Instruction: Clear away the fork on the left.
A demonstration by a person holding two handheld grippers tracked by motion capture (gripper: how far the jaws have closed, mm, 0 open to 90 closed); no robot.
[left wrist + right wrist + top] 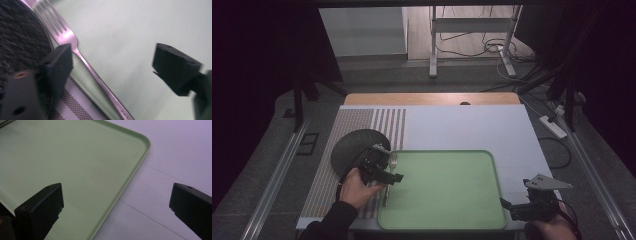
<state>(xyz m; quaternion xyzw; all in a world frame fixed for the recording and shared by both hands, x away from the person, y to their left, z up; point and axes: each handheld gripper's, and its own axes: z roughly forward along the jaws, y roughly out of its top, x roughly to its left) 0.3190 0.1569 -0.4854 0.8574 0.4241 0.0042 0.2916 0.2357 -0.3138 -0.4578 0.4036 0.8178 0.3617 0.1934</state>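
A silver fork lies along the left rim of the green tray, tines toward the far side, next to a dark round plate. My left gripper hovers just over the fork's handle. In the left gripper view the jaws of the left gripper stand wide apart; the fork runs below, close to the left jaw, and no pad touches it. My right gripper rests at the tray's near right corner. In its own view the right gripper is open over the tray's edge, holding nothing.
The dark plate sits on a striped placemat left of the tray. A white mat covers the table beyond and right of the tray. Stands and cables occupy the floor behind the table.
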